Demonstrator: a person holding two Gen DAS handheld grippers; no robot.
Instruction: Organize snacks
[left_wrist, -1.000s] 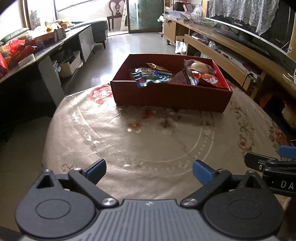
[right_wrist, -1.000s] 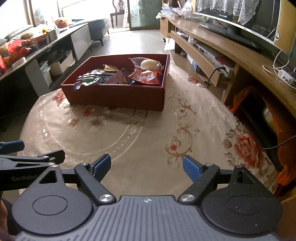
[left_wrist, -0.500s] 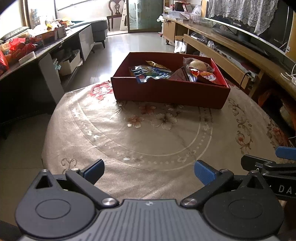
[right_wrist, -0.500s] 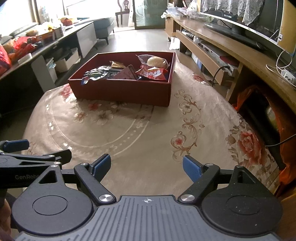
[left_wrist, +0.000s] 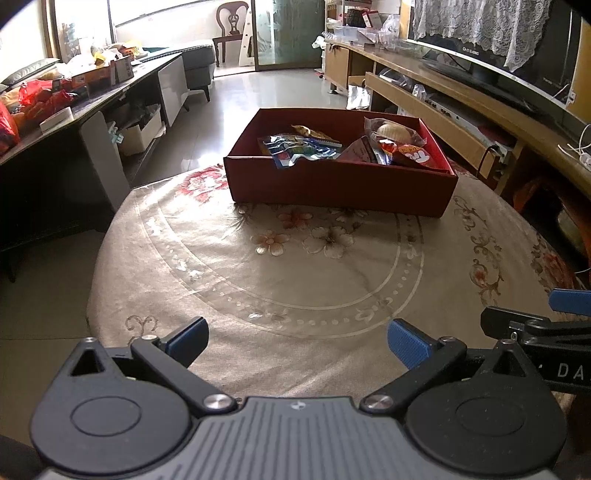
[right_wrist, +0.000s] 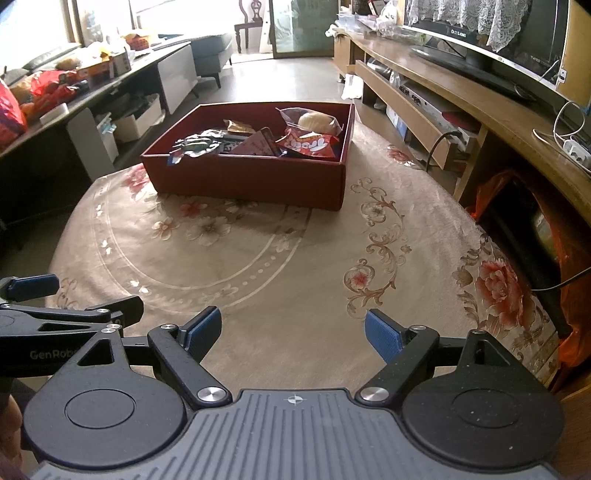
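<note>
Side bench (left_wrist: 122, 85): far left, cluttered with bags and boxes; contents too small to identify.
Left gripper (left_wrist: 297, 343): fingers spread wide, holding nothing, over near edge of the round table (left_wrist: 303, 288).
Right gripper (right_wrist: 293, 334): fingers spread wide, holding nothing, just beside the left one.
Path to box: bare floral cloth between grippers and box.
Red box (left_wrist: 340, 184): far side of table, open top.
Snacks (left_wrist: 303, 149): foil and plastic packets piled inside box; print unreadable, lower packets hidden by near wall.
TV stand (right_wrist: 461, 99): right, partly cut off.
</note>
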